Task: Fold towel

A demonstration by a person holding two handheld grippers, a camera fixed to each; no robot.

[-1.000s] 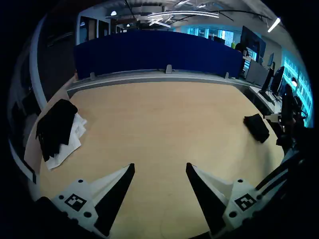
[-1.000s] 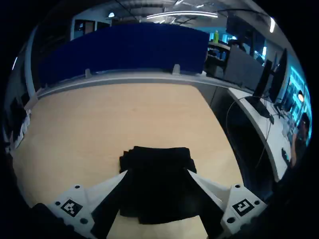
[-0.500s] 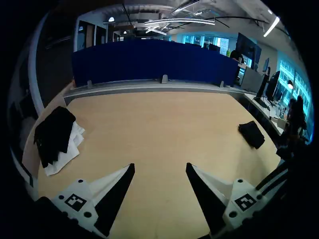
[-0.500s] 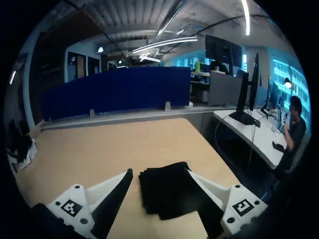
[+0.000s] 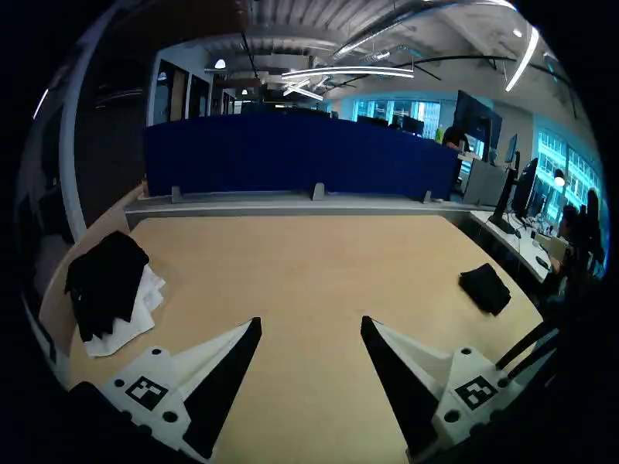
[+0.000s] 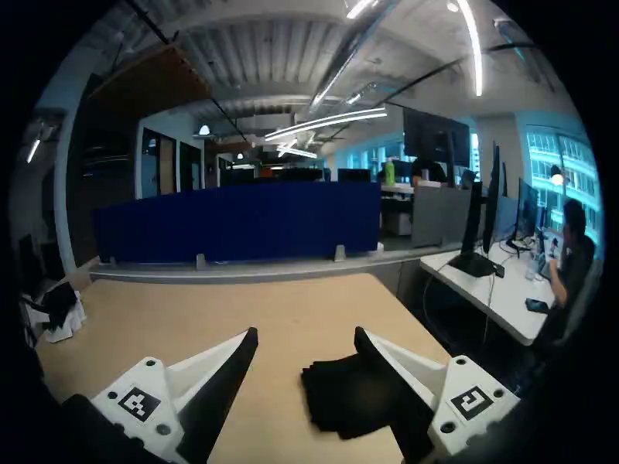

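Observation:
A folded black towel [image 6: 352, 390] lies on the wooden table [image 6: 271, 309] near its right edge, partly behind the right finger of my right gripper [image 6: 306, 363], which is open above it with nothing held. The left gripper view shows the same black towel [image 5: 485, 288] at the far right. A pile of black cloth on white towels [image 5: 108, 292] lies at the table's left edge. My left gripper [image 5: 309, 348] is open over bare wood [image 5: 309, 263], well away from both.
A blue partition [image 5: 298, 155] runs along the table's far edge. Desks with monitors [image 6: 483, 209] stand to the right, and a seated person [image 6: 572, 263] is there. The cloth pile [image 6: 58, 309] appears small at the far left in the right gripper view.
My right gripper has lifted and drawn back from the folded black towel, which now lies free on the table. The left gripper view has tilted up slightly.

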